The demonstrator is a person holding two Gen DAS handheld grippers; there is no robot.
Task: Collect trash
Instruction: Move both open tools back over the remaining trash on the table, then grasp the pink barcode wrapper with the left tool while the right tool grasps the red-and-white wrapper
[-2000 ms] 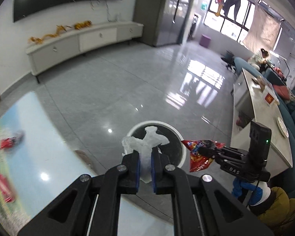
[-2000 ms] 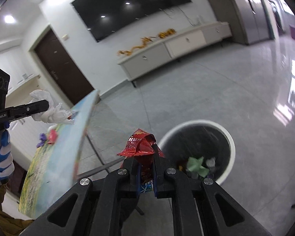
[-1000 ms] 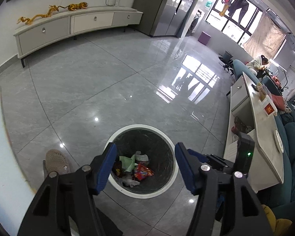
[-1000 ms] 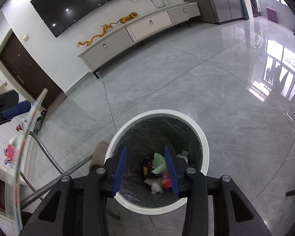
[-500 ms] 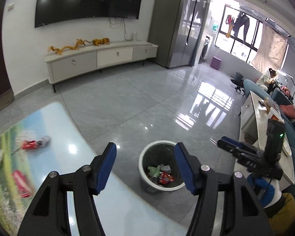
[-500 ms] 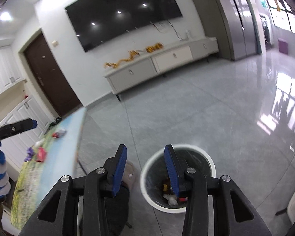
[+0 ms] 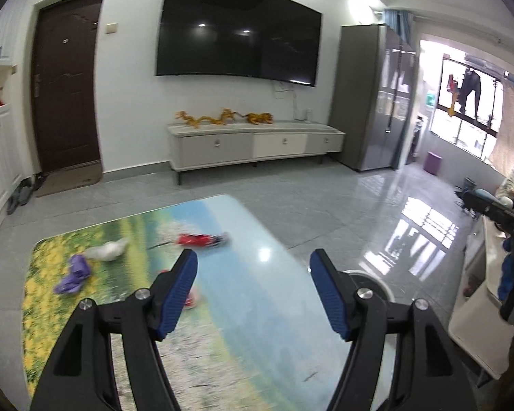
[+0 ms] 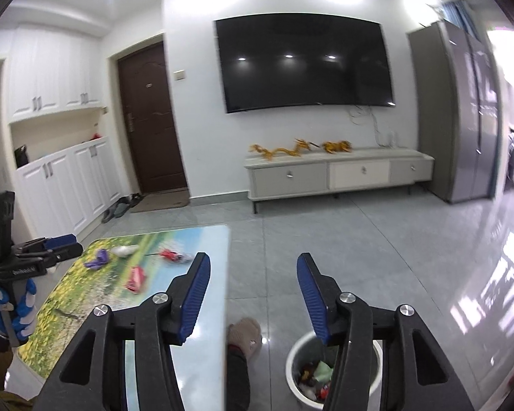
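In the left wrist view, the left gripper (image 7: 253, 267) hung over the landscape-printed bench (image 7: 222, 308), its jaws spread wide and holding nothing. Ahead on the bench lay a red crumpled wrapper (image 7: 197, 239), a white crumpled tissue (image 7: 108, 250) and a purple scrap (image 7: 73, 274), well apart from the bench's right edge. Beyond that edge, the white rim of the round bin (image 7: 377, 282) showed on open grey tiled floor (image 7: 325, 198).

In the right wrist view, the right gripper (image 8: 253, 279) was over the bench's right edge, jaws also spread and empty. The white round bin (image 8: 334, 371) stood on the floor below, holding mixed trash, just beside a brown slipper (image 8: 245, 335). A second red wrapper (image 8: 136, 277) lay mid-bench. The left gripper (image 8: 56, 246) hovered at the bench's far left side.
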